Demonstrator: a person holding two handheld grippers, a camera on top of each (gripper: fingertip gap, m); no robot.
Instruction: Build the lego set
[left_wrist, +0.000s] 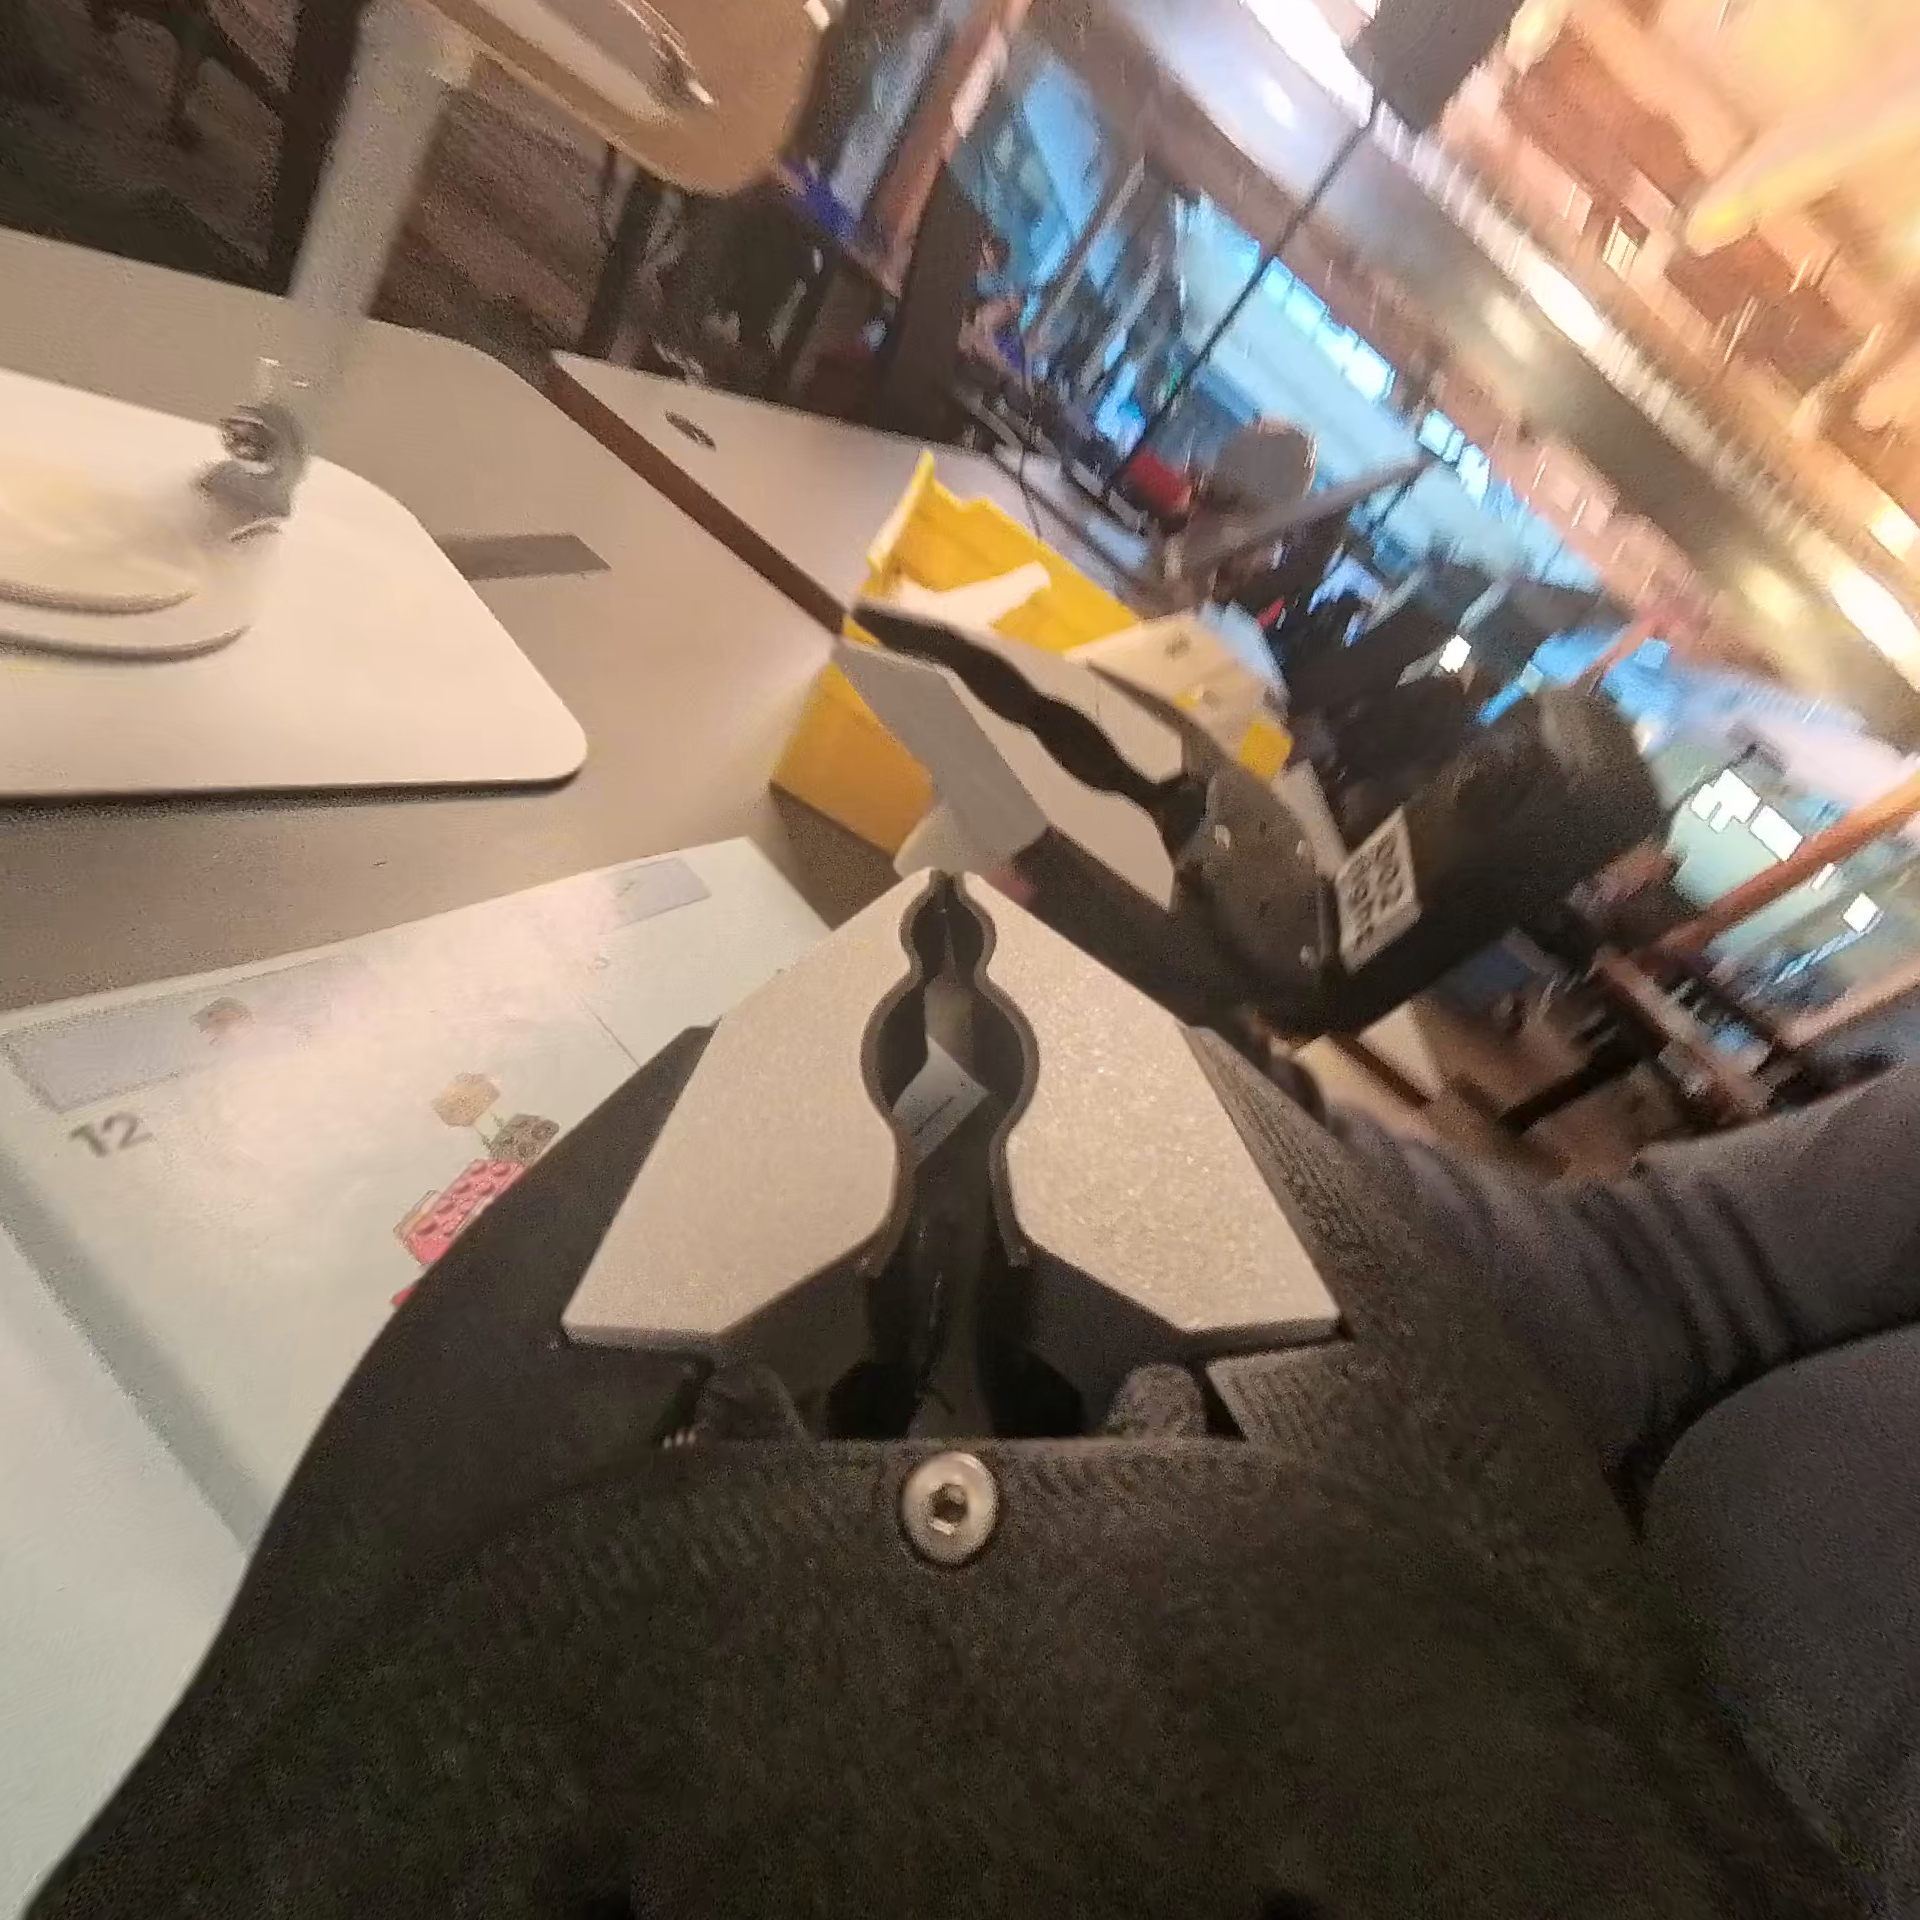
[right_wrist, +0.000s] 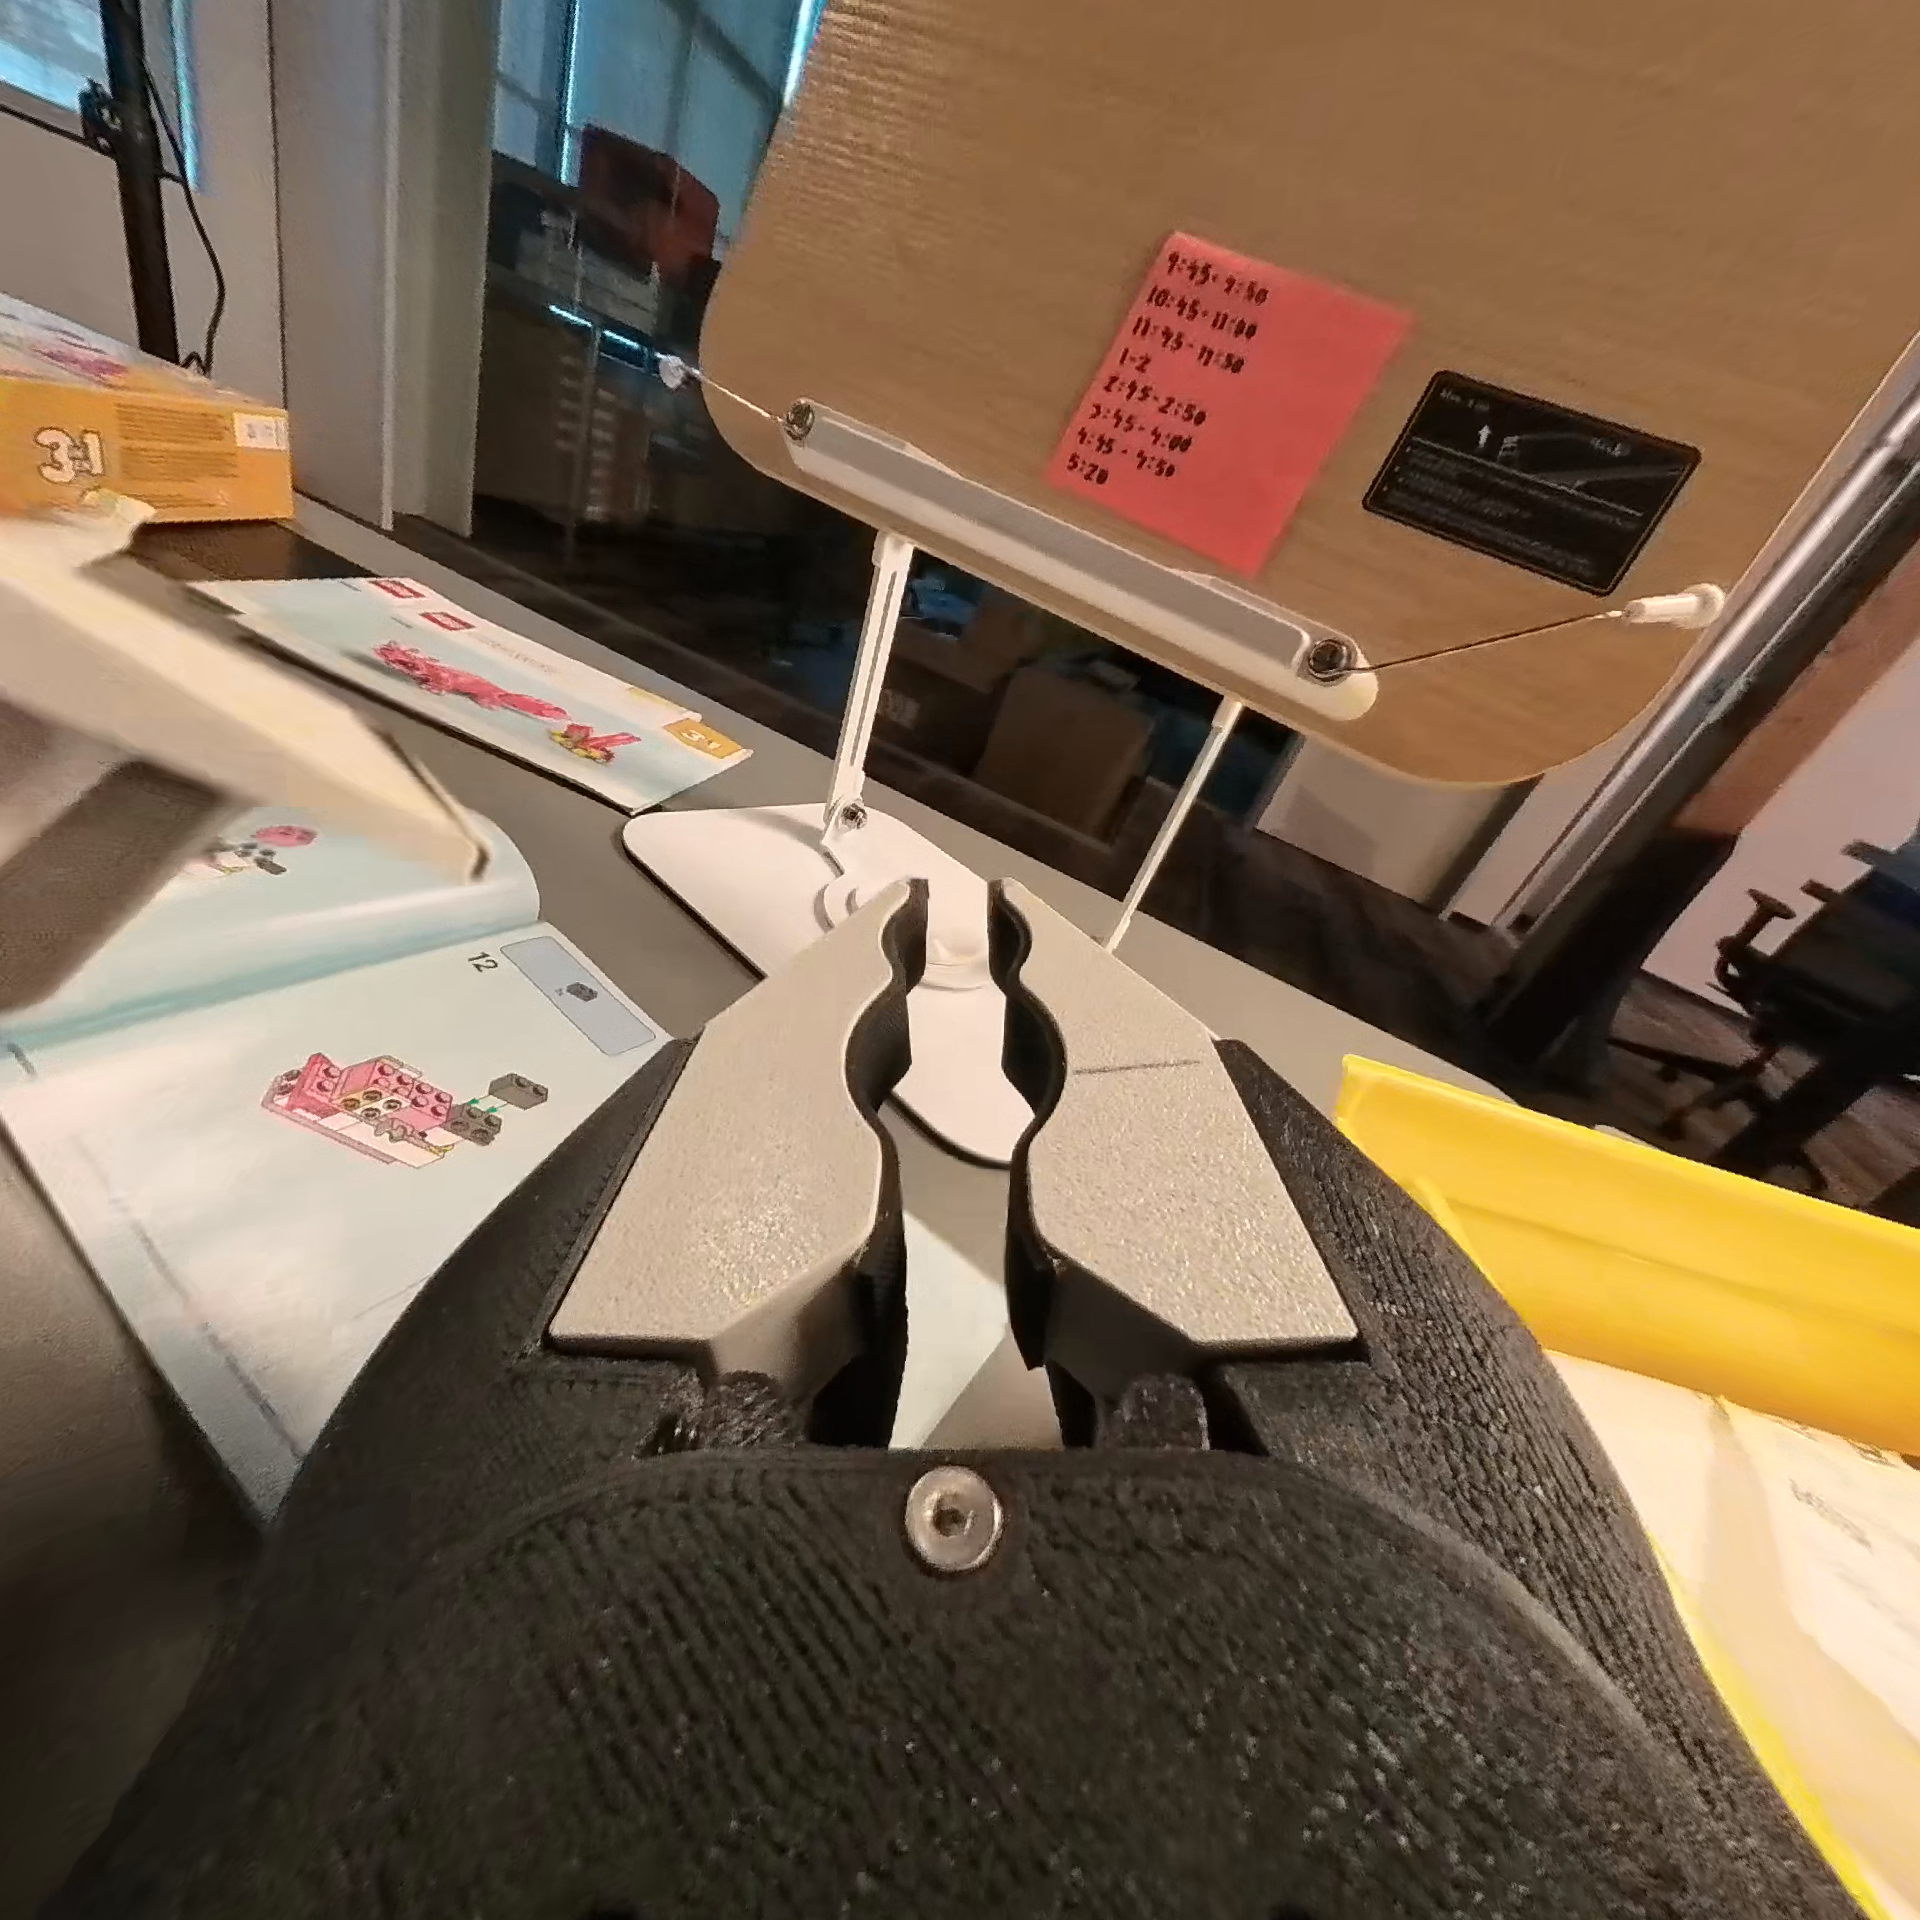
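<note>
Presently we find the left gripper (left_wrist: 943, 883) with fingers together, clamped on a thin sheet of paper (left_wrist: 940, 1091) that shows in the hollow between them, above the open instruction booklet (left_wrist: 312, 1039). The right gripper (right_wrist: 956, 904) has fingers slightly apart, bare, before the white stand base (right_wrist: 748, 852), beside the yellow bin (right_wrist: 1621, 1226).
</note>
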